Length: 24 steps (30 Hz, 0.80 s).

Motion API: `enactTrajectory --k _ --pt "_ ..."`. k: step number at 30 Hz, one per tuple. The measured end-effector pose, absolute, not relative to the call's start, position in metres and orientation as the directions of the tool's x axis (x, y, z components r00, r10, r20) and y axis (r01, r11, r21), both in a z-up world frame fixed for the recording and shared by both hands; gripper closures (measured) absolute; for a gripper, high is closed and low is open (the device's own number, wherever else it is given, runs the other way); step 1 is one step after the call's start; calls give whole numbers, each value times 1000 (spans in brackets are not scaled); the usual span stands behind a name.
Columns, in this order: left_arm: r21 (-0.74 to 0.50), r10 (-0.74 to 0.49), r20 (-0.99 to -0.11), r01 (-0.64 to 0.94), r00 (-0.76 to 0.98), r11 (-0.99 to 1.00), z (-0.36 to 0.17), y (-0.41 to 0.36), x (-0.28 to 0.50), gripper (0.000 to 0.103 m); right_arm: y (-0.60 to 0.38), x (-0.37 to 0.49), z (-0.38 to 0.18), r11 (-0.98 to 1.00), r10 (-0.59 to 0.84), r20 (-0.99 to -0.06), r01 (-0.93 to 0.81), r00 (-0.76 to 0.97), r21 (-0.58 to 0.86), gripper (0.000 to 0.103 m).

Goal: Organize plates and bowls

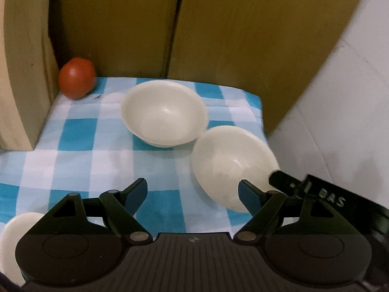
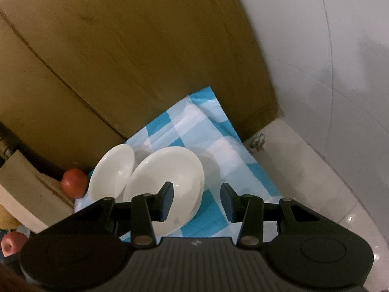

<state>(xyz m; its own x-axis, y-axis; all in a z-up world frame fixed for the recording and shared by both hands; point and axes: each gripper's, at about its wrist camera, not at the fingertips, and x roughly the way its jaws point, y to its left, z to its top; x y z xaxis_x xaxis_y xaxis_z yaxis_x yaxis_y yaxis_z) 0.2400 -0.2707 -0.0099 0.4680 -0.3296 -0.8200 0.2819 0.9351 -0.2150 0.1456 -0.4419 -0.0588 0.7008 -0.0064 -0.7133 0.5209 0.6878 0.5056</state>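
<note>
Bowls sit side by side on the blue-and-white checked cloth [image 1: 80, 160] that covers the bench: we see a far bowl [image 1: 164, 112] near the cardboard backing [image 1: 243, 24] and a near bowl [image 1: 233, 165] just beside it toward the cloth's right edge, their rims close or touching. Both are white, upright and hold nothing. A third white dish [image 1: 12, 238] shows at the lower left of our left wrist view, mostly hidden behind the gripper body.

Our left gripper [image 1: 193, 194] hovers over the cloth with its fingers [image 1: 137, 192] spread wide and nothing between them; the right-hand finger overlaps the near bowl's rim in that view, though we cannot tell whether it touches.

Our right gripper [image 2: 198, 200] hangs above the same near bowl [image 2: 170, 170], fingers [image 2: 167, 200] at a moderate gap. One finger stands over the inside of the bowl and the other outside its rim, above the cloth; we see no pad pressing on the rim.

A red tomato [image 1: 76, 77] rests at the back left corner against a wooden block [image 1: 22, 73].
</note>
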Motion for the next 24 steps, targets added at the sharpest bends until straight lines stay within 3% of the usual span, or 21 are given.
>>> enactTrajectory --k 7,11,20,22,24 --pt "-186 -303 -835 282 459 941 -25 -284 252 19 -452 157 -70 660 26 -713 524 701 539 62" --pt "-181 -298 -848 289 438 940 -33 -293 255 25 -453 162 -76 651 54 -715 518 697 554 75" --pt "-208 -308 -871 281 383 937 -42 -296 266 51 -444 170 -81 673 115 -732 490 671 555 91" --pt "-200 -305 -876 294 374 935 -39 -298 264 63 -439 170 -79 689 116 -740 483 662 540 92" --pt "-183 -297 -874 306 385 934 -34 -298 261 64 -435 170 -77 701 123 -746 475 654 532 92"
